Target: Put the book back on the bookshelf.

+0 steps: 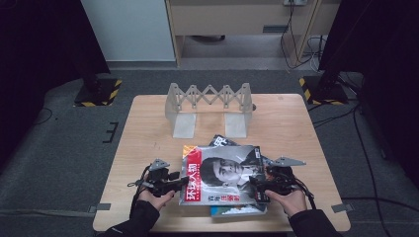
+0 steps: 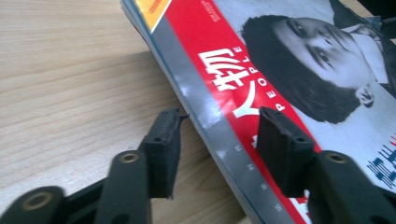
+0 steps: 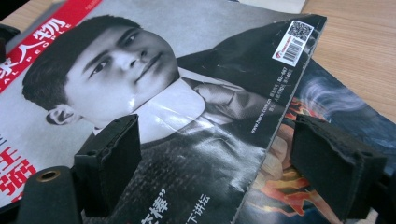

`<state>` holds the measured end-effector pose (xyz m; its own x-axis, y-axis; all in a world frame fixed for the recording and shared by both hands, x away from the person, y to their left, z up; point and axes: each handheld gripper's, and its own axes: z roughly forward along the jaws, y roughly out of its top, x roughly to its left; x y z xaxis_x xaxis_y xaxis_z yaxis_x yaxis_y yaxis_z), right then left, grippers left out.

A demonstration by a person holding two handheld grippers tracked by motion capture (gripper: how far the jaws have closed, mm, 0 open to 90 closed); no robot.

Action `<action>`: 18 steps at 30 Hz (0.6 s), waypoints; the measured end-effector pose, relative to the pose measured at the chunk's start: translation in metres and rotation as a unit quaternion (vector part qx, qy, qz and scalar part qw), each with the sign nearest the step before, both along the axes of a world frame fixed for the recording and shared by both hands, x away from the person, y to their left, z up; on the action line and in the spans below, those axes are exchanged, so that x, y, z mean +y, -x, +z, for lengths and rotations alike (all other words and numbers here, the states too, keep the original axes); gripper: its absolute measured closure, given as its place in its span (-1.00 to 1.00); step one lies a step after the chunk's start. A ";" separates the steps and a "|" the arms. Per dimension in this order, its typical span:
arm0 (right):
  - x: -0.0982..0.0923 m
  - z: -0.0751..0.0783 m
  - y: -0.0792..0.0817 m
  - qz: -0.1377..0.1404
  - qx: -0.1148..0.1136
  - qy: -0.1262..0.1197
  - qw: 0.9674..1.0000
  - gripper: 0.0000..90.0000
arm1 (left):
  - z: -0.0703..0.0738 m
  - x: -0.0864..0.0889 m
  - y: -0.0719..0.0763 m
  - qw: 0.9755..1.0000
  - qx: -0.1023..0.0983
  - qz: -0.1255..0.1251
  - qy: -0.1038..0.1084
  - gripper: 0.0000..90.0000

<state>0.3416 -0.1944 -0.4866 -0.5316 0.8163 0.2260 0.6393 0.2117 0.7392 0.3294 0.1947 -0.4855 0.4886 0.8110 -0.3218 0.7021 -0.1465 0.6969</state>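
Item: top magazine (image 1: 225, 173), portrait cover with a red title band, lying flat at the near middle of the tabletop (image 1: 148, 128) on a small stack; a darker magazine (image 3: 322, 107) showed beneath its right edge, and a third, blue-edged magazine (image 1: 237, 211) stuck out at the near side.

Orientation: long axis ran from the person's side away toward the folding rack (image 1: 210, 106); spine edge on the left, open page edge on the right.

Left gripper (image 1: 179, 183): at the spine edge, low to the wood. Its fingers (image 2: 163, 149) stood at a middling gap and straddled the spine, one over bare tabletop, one above the red band; neither pressed on the cover.

Right gripper (image 1: 259, 190): at the near right corner. Its fingers (image 3: 109, 158) stood apart, one above the cover, the other (image 3: 336, 163) over the darker magazine, the page edge running between them; nothing gripped.

Judgement: both hands sat about equally close, on opposite long edges. The left seemed better placed, already astride the spine; a pinch there would call for the outer finger to slip under the edge.
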 end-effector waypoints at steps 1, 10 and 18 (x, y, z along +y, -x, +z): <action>0.000 0.000 0.000 0.000 -0.001 -0.002 1.000 -0.64 | 0.000 0.000 0.000 1.000 0.002 -0.003 0.000 0.17; 0.003 -0.002 -0.001 0.005 -0.006 -0.016 1.000 -0.64 | 0.001 0.001 -0.005 1.000 0.002 0.004 0.001 0.42; 0.003 -0.001 -0.001 0.004 0.000 -0.022 1.000 -0.64 | 0.000 0.001 -0.008 1.000 -0.003 0.006 0.000 0.48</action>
<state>0.3430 -0.1910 -0.4880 -0.5386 0.8011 0.2610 0.6375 0.1849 0.7479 0.3371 0.1954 -0.4852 0.4803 0.8171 -0.3189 0.6996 -0.1376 0.7011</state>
